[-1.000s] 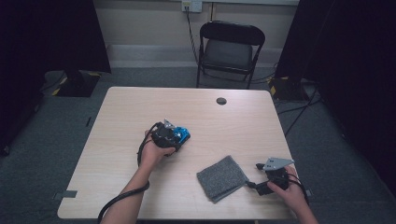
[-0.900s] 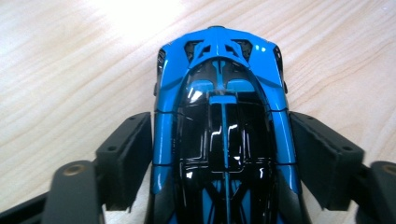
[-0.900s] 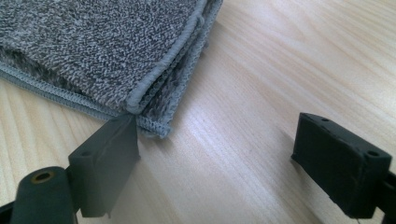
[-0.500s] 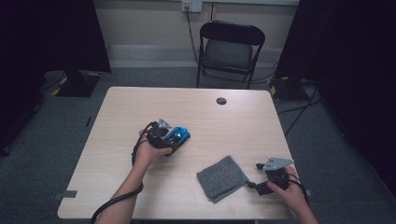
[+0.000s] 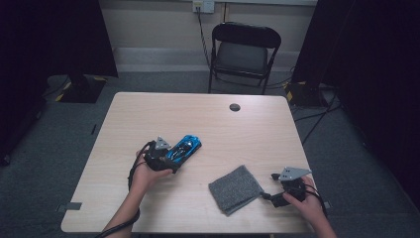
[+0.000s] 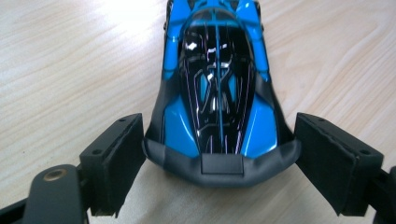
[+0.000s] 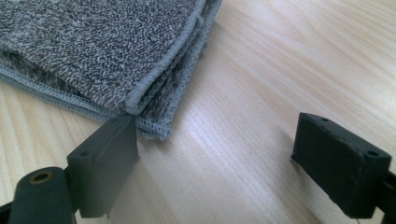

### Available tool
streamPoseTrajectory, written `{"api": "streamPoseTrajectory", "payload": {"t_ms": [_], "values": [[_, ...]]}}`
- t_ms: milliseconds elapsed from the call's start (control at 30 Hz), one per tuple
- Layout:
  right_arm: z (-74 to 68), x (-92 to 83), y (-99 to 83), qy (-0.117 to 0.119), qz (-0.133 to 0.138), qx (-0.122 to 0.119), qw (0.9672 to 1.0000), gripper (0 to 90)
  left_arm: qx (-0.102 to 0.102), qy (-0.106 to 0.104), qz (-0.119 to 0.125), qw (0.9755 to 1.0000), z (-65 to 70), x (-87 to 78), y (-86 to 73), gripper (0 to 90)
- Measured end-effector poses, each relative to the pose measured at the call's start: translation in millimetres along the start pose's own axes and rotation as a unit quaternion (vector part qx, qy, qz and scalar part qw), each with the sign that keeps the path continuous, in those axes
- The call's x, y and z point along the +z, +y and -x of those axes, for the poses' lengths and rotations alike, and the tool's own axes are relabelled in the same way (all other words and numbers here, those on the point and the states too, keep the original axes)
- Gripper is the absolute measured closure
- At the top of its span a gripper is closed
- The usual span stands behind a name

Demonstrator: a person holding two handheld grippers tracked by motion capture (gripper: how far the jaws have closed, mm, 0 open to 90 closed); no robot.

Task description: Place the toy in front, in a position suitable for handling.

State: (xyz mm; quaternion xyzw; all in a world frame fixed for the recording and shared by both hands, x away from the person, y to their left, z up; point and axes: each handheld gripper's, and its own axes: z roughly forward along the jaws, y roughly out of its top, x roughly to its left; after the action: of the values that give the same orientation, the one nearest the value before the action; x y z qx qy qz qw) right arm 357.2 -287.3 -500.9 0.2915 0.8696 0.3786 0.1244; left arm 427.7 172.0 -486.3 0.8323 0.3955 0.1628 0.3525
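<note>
Left tongs (image 6: 217, 161) released, jaws just opened, seemingly clear beside blue car (image 6: 217, 93).

Wooden table (image 5: 148, 114), light finish. Beyond its far edge: black folding chair (image 5: 242, 52), pale wall (image 5: 158, 25), wall socket (image 5: 204, 5). Around it: grey carpet (image 5: 44, 148).

The toy car (image 5: 183, 148) is lying on the table (image 5: 247, 129) at left-centre of the frame; the folded cloth (image 5: 234, 189) is sitting lower right of it; a chair (image 5: 242, 52) is standing beyond the table's far edge.
</note>
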Motion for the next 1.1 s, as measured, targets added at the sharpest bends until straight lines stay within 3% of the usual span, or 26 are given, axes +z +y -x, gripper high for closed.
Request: {"api": "streamPoseTrajectory", "payload": {"t_ms": [233, 367, 433, 467, 833, 967, 1100], "values": [[-0.1, 0.0, 0.0, 0.0, 0.0, 0.0, 1.0, 12.7, -0.007, -0.005, -0.001, 1.0, 0.6, 9.6, -6.3, 17.9], [-0.1, 0.0, 0.0, 0.0, 0.0, 0.0, 1.0, 12.7, 0.005, 0.003, 0.005, 1.0, 0.9, 12.7, -5.1, 17.9], [-0.1, 0.0, 0.0, 0.0, 0.0, 0.0, 1.0, 12.7, 0.003, 0.002, 0.007, 1.0, 1.5, 13.1, -5.3, 19.0], [-0.1, 0.0, 0.0, 0.0, 0.0, 0.0, 1.0, 12.7, -0.004, 0.005, 0.022, 0.9997, 1.4, 13.1, -8.2, 22.3], [-1.1, -0.5, -0.3, -0.004, 0.0, 0.001, 1.0, 14.0, -0.002, 0.006, 0.022, 0.9997, 0.7, 12.3, -8.7, 24.0], [-0.3, -4.4, -1.5, -0.011, 0.008, 0.013, 0.9998, 29.7, -0.001, 0.007, 0.022, 0.9997, 0.7, 12.2, -8.7, 24.0], [0.9, -9.7, 1.2, 0.0, 0.003, 0.037, 0.9993, 33.6, -0.001, 0.006, 0.022, 0.9997, 0.5, 12.3, -8.6, 24.0]]}}
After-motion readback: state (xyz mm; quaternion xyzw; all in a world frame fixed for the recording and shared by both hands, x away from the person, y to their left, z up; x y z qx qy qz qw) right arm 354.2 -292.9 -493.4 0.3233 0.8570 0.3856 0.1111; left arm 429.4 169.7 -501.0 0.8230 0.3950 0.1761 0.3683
